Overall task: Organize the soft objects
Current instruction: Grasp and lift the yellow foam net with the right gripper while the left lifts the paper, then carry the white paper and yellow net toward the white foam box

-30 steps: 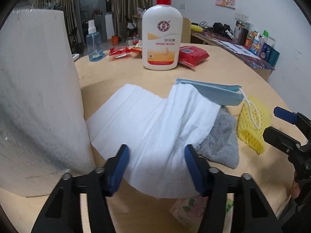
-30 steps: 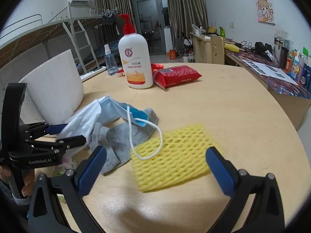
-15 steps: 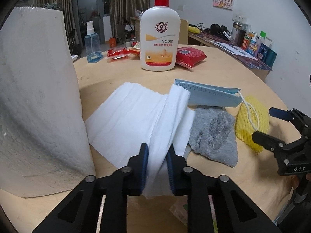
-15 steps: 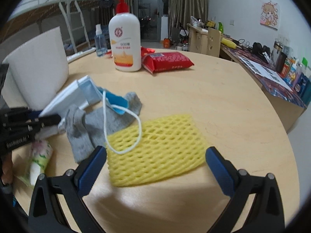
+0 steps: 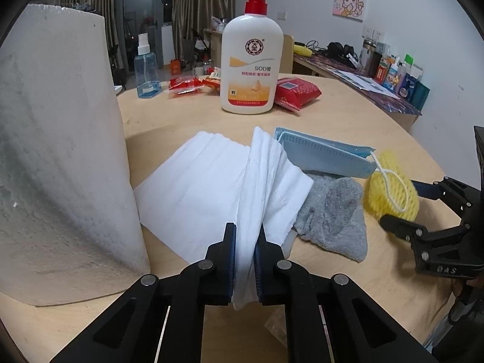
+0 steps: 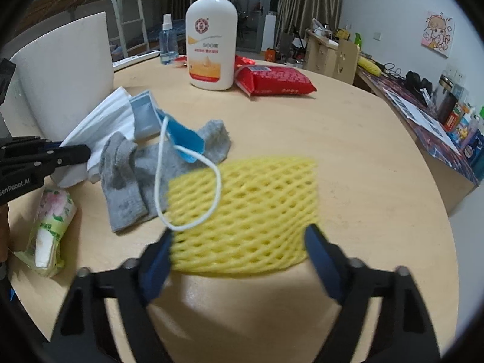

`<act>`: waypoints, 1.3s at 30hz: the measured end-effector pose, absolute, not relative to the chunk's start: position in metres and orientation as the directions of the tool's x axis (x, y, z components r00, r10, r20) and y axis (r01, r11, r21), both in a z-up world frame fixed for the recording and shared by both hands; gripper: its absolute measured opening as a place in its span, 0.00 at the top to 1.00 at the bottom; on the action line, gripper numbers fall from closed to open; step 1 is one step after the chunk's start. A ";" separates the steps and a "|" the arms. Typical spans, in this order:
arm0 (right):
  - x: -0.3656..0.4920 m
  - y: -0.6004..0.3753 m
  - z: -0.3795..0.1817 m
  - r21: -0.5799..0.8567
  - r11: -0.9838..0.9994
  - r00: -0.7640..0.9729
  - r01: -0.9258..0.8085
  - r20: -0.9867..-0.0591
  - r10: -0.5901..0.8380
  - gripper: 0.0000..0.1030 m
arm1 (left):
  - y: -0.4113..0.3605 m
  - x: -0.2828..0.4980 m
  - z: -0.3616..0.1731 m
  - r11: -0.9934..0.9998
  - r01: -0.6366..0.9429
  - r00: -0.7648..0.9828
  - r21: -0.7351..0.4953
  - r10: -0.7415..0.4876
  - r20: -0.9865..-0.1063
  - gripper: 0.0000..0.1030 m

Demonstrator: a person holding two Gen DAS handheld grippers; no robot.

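Observation:
My left gripper (image 5: 245, 236) is closing, its pads pinching the near edge of a white paper sheet (image 5: 205, 187) that rises in a ridge between them. The sheet lies beside a big paper towel roll (image 5: 60, 151). To its right sit a blue face mask (image 5: 323, 154) and a grey sock (image 5: 332, 211). The mask's white loop drapes over a yellow foam net (image 6: 242, 205). My right gripper (image 6: 239, 233) is closing on that net, both pads against its ends, and the net bows upward. The left gripper (image 6: 84, 151) shows at the left edge of the right wrist view.
A white lotion pump bottle (image 5: 251, 66), a red wipes pack (image 5: 295, 90), red snack packets (image 5: 184, 84) and a blue spray bottle (image 5: 146, 72) stand at the back of the round wooden table (image 6: 363, 151). A green tissue packet (image 6: 51, 220) lies near the front left edge.
The left jaws closed from wide apart onto the white sheet, gathering it into a ridge. The right jaws drew up around the yellow net and narrowed, bowing it.

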State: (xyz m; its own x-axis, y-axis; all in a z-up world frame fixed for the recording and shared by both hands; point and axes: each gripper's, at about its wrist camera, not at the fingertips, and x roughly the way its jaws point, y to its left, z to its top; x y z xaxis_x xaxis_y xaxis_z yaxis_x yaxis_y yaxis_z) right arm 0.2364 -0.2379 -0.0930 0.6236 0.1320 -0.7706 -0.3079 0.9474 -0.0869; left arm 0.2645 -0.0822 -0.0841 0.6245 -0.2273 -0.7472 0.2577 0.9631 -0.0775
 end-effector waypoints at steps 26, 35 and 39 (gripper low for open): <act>0.194 -0.269 -0.033 0.040 0.979 0.790 -0.202 -0.584 0.187 0.79 | -0.077 0.223 -0.008 0.962 0.263 0.799 -0.066 -0.256 -0.544 0.95; 0.182 -0.266 -0.027 0.065 0.975 0.807 -0.213 -0.551 0.213 0.79 | -0.080 0.206 0.018 0.957 0.288 0.824 -0.038 -0.268 -0.500 0.95; 0.179 -0.261 -0.027 0.062 0.971 0.804 -0.232 -0.549 0.227 0.79 | -0.082 0.207 -0.004 0.957 0.284 0.785 -0.057 -0.266 -0.560 0.95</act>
